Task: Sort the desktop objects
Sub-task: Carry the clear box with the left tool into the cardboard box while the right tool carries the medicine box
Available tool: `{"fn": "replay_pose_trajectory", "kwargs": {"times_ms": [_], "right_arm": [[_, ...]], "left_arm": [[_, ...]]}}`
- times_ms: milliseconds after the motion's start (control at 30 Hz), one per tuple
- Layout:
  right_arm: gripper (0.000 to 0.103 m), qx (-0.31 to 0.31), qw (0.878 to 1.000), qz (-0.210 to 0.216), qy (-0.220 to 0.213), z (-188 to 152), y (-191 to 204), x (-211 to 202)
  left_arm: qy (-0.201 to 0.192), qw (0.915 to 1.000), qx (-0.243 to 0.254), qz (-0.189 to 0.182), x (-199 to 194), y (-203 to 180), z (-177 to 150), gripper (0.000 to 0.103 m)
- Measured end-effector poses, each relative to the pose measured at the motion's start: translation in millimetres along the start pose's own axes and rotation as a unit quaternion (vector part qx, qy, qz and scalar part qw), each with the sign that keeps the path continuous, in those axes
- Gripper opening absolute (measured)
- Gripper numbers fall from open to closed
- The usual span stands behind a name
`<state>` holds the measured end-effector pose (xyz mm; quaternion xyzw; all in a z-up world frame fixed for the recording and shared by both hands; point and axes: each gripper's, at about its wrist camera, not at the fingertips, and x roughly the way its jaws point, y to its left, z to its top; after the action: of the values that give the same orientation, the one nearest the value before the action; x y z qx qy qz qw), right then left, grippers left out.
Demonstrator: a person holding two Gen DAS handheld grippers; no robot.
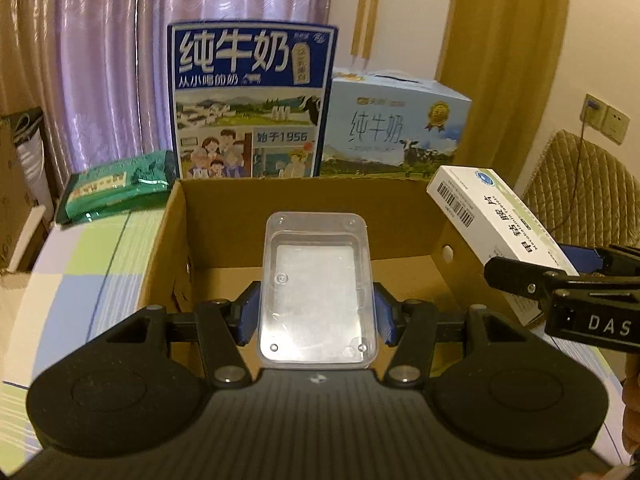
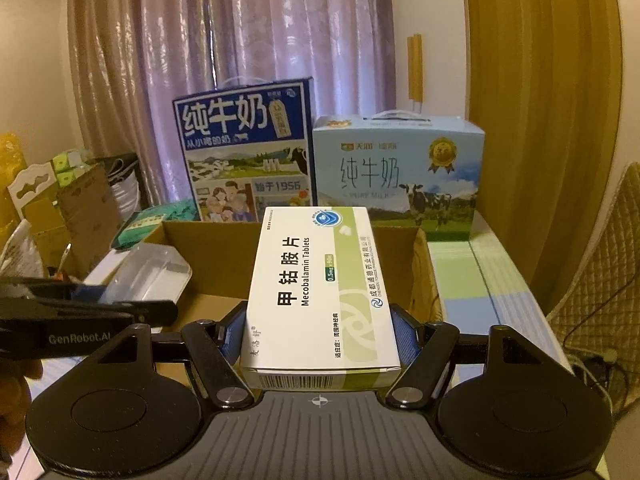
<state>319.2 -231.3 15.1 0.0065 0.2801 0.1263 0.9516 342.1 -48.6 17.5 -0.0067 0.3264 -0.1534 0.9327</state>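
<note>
My left gripper (image 1: 316, 312) is shut on a clear plastic container (image 1: 318, 288), held above the open cardboard box (image 1: 208, 216). In the right wrist view that clear plastic container (image 2: 150, 276) shows at the left, over the box's left side. My right gripper (image 2: 320, 336) is shut on a white and green medicine box (image 2: 320, 292) marked Mecobalamin Tablets, held above the cardboard box (image 2: 216, 240). From the left wrist view the medicine box (image 1: 500, 224) hangs over the box's right wall, with the right gripper's black fingers (image 1: 520, 280) on it.
Two milk cartons stand behind the box: a dark blue one (image 1: 250, 104) and a light blue one (image 1: 394, 128). A green packet (image 1: 116, 188) lies at the back left on the checked tablecloth (image 1: 80, 280). Curtains hang behind. A quilted chair (image 2: 600, 280) stands at the right.
</note>
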Motion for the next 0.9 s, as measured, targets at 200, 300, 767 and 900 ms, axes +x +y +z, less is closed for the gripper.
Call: {"fn": "replay_pose_trajectory", "kwargs": {"times_ms": [200,300,767,900], "right_arm": [[0.068,0.003,1.0,-0.001,0.011,-2,-3,20],[0.068,0.008,1.0,-0.003,0.015,-5,-6,25],[0.069,0.007,1.0,0.01,0.017,-8,-1,39],[0.069,0.011,1.0,0.003,0.004,-7,-3,27]], "left_arm": [[0.009,0.9999,-0.002,-0.005,24,1,-1,0.052],[0.012,0.9999,-0.001,0.0,28,3,-4,0.055],[-0.001,0.9997,-0.023,0.007,13,18,-5,0.061],[-0.007,0.9996,-0.024,0.009,5,20,-6,0.061]]}}
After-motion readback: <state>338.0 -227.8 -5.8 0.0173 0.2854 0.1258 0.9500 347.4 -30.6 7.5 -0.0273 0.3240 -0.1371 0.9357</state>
